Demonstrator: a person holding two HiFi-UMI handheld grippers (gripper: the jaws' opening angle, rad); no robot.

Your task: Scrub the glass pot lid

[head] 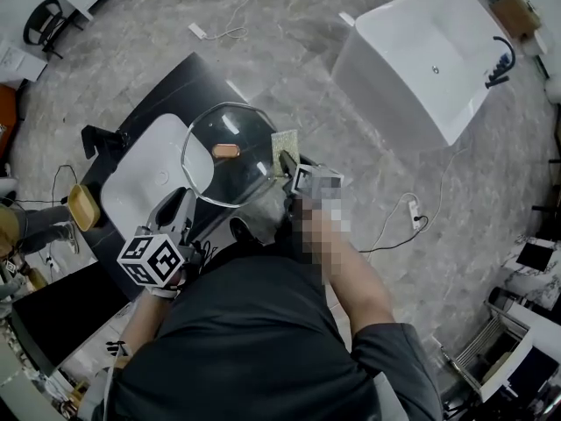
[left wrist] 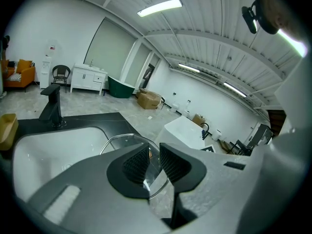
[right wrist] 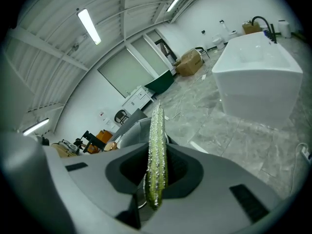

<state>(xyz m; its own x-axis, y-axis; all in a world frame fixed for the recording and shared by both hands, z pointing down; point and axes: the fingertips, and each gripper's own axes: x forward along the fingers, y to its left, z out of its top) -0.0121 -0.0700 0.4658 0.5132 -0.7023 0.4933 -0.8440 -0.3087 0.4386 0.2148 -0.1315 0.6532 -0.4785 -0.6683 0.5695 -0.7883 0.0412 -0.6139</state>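
Observation:
The round glass pot lid [head: 241,169] with a copper-coloured knob [head: 226,151] is held tilted above the white sink basin [head: 140,178]. My left gripper [head: 191,202] is shut on the lid's near-left rim. In the left gripper view the glass edge [left wrist: 127,141] runs between the two ribbed pads [left wrist: 173,164] of that gripper [left wrist: 152,154]. My right gripper [head: 290,168] is shut on a green scrub pad [head: 285,141], which lies against the lid's right rim. Seen edge-on in the right gripper view, the pad [right wrist: 157,145] stands between the jaws of that gripper [right wrist: 157,172].
The basin sits in a black counter [head: 188,82] with a black faucet [head: 96,139] at its left end and a tan dish [head: 83,207] beside it. A white bathtub [head: 421,60] stands to the far right. A power strip with cable [head: 412,210] lies on the marble floor.

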